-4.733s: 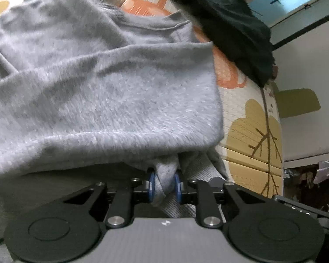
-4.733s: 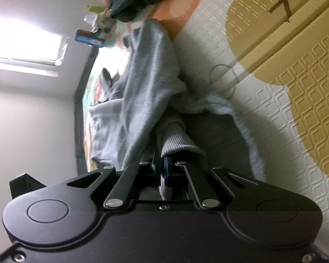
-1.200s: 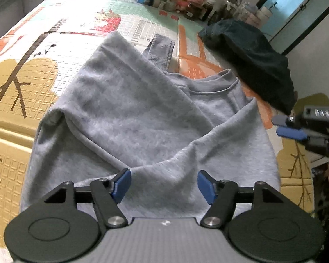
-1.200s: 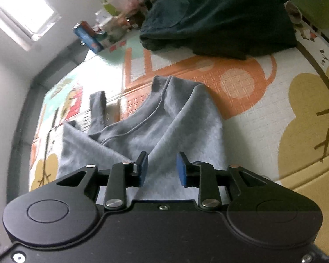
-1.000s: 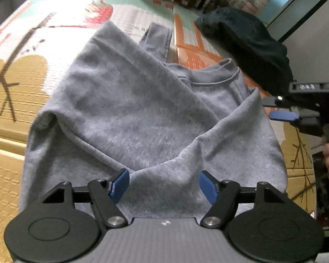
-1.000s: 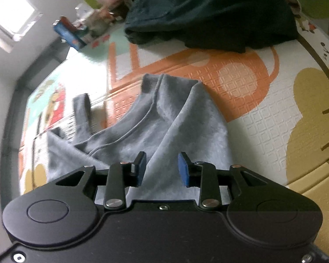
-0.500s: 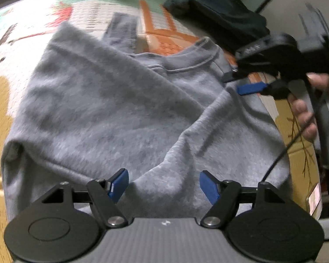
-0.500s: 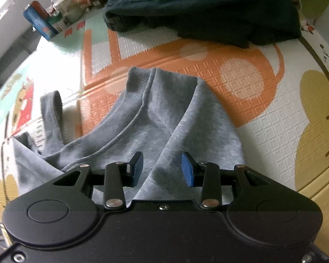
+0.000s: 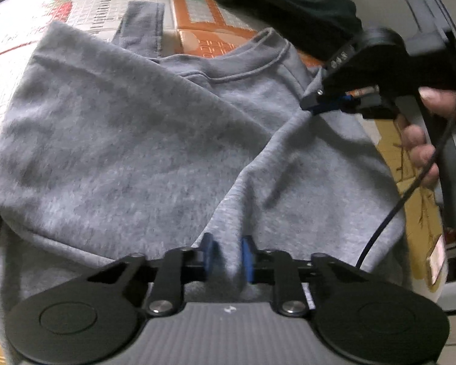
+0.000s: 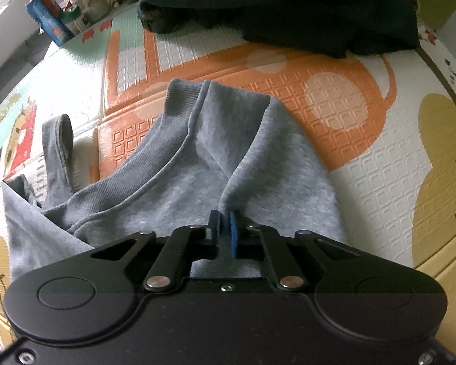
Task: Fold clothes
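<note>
A grey sweatshirt (image 9: pixel 121 137) lies crumpled on a patterned play mat (image 10: pixel 380 182), its ribbed collar (image 10: pixel 155 164) toward the far side. At its near hem, my left gripper (image 9: pixel 228 255) is closing its jaws, and a ridge of grey cloth is pinched between the blue pads. My right gripper (image 10: pixel 224 228) is shut on a fold of the sweatshirt (image 10: pixel 258 167) beside the collar. In the left wrist view the right gripper (image 9: pixel 319 108) bites the cloth at the shoulder, with a person's hand (image 9: pixel 422 152) on its handle.
A dark green garment (image 10: pixel 288 6) is heaped on the far part of the mat (image 9: pixel 191 30). One grey cuff (image 10: pixel 57 143) sticks out to the left. Bottles and boxes (image 10: pixel 54 21) crowd the far left corner. A black cable (image 9: pixel 410 188) hangs from the right gripper.
Both grippers have come down onto the sweatshirt and their jaws have gone from apart to pinched on folds of grey cloth. The right gripper has moved in to the shoulder.
</note>
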Tool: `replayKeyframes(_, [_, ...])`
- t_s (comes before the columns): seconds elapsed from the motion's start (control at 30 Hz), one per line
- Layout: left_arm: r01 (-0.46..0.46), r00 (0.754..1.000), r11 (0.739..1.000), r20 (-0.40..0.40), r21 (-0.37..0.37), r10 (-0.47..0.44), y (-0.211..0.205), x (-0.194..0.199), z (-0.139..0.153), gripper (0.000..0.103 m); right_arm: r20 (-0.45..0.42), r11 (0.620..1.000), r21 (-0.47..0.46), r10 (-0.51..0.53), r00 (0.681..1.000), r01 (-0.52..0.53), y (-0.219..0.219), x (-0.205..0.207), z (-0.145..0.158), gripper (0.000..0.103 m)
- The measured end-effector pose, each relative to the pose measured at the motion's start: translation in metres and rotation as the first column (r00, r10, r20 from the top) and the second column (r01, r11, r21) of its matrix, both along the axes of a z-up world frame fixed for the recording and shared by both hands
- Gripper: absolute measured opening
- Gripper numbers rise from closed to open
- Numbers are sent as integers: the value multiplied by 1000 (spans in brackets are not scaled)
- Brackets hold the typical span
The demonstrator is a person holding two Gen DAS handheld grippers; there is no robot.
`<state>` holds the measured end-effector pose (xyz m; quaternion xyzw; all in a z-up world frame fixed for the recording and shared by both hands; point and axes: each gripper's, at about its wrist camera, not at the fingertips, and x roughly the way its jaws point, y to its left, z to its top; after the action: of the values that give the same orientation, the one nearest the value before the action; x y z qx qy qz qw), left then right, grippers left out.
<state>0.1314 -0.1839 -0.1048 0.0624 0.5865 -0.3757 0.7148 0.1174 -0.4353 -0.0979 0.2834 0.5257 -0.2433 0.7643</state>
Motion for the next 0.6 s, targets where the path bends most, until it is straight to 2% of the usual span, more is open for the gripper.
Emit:
replayKeyframes(0.13, [-34,999,999,-7,-33,33,10,4,8,10,53,1000,6,1,999,-2,1,-9,17,3])
replayKeyframes(0.43, [-89,996,995,18,-34,90,24,5,20,9,174,998,52,31,984,-40,12,-21,57,2])
replayKeyframes(0.57, [-118,993,990,-9,-71,118,25,8,19,26,198,994,78,55,979,-72,21,-17,61,2])
replayKeyframes(0.6, [-120,993,989,-13,-83,119,24,9,18,37,201,993,81,66,977,-83,24,-17,61,2])
